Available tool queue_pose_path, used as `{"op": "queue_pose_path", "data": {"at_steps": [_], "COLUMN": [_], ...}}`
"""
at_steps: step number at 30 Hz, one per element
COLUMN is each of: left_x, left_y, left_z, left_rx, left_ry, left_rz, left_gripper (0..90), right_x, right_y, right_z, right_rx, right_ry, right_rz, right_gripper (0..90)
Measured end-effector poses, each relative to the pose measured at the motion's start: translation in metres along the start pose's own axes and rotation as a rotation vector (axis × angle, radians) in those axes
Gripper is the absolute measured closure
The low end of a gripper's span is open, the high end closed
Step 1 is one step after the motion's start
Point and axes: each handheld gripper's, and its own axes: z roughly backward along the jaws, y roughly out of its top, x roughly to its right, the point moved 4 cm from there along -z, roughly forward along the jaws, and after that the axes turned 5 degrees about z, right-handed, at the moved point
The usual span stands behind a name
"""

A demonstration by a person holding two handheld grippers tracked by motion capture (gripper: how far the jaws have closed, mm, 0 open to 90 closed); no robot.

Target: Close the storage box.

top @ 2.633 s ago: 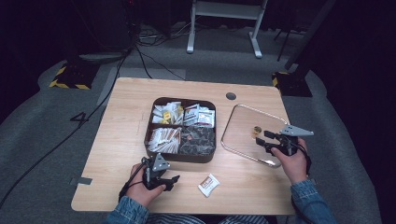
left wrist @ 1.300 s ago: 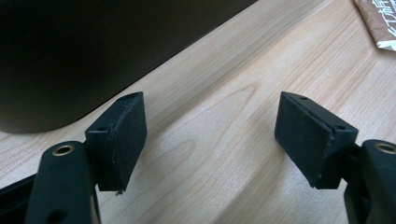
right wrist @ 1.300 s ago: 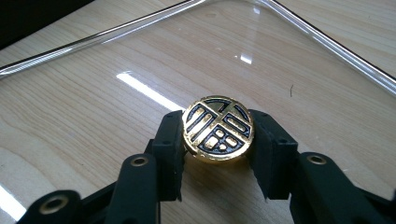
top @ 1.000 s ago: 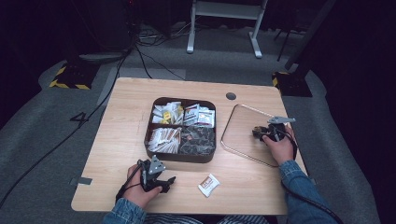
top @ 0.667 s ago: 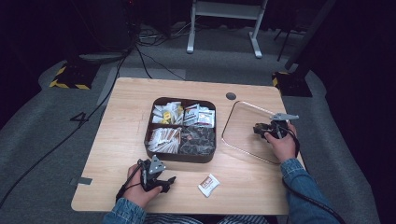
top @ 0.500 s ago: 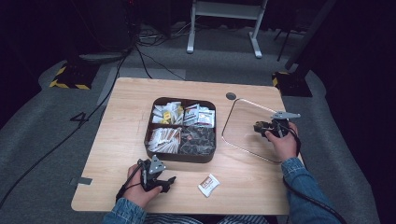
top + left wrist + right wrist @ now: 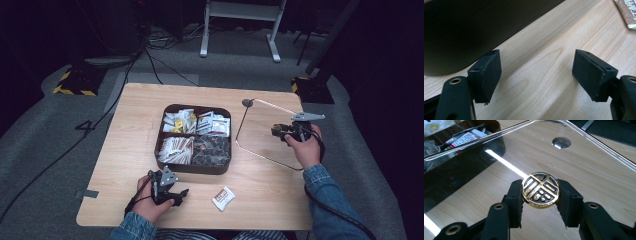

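Observation:
A dark brown compartment box (image 7: 196, 170) of sachets and packets stands mid-table. To its right a clear lid (image 7: 265, 157) hangs tilted above the table. My right gripper (image 7: 280, 131) is shut on the lid's round gold and black knob (image 7: 540, 190), which sits between the two pads of the right gripper (image 7: 540, 195). Through the lid I see the box corner (image 7: 461, 147). My left gripper (image 7: 175, 196) rests on the table by the box's front wall. In the left gripper view it (image 7: 536, 72) stands open with only bare wood between the pads.
A loose white and brown sachet (image 7: 223, 198) lies near the front edge, right of the left gripper; its corner (image 7: 627, 12) shows in the left gripper view. A round cable hole (image 7: 247, 102) sits behind the lid. Cables and stand legs lie on the floor beyond the table.
The right hand has risen with the lid by its knob, so the lid has come off the table and tilted. The left gripper has stayed put.

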Motion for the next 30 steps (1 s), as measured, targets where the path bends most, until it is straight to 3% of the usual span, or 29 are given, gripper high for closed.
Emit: {"op": "queue_pose_path", "data": {"at_steps": [17, 26, 30], "left_x": [0.001, 0.001, 0.001], "left_y": [0.0, 0.0, 0.001], "left_z": [-0.001, -0.001, -0.001], "left_rx": [0.005, 0.005, 0.005], "left_ry": [0.012, 0.012, 0.013], "left_rz": [0.012, 0.012, 0.011], "left_gripper": [23.9, 23.9, 23.9], "right_x": [-0.028, -0.06, -0.073], "right_y": [0.046, 0.079, 0.09], "right_z": [-0.006, -0.026, -0.033], "right_rx": [-0.018, -0.016, -0.02], "right_ry": [0.033, 0.095, 0.095], "right_rz": [0.049, 0.107, 0.136], "right_gripper": [59.3, 59.3, 59.3]}}
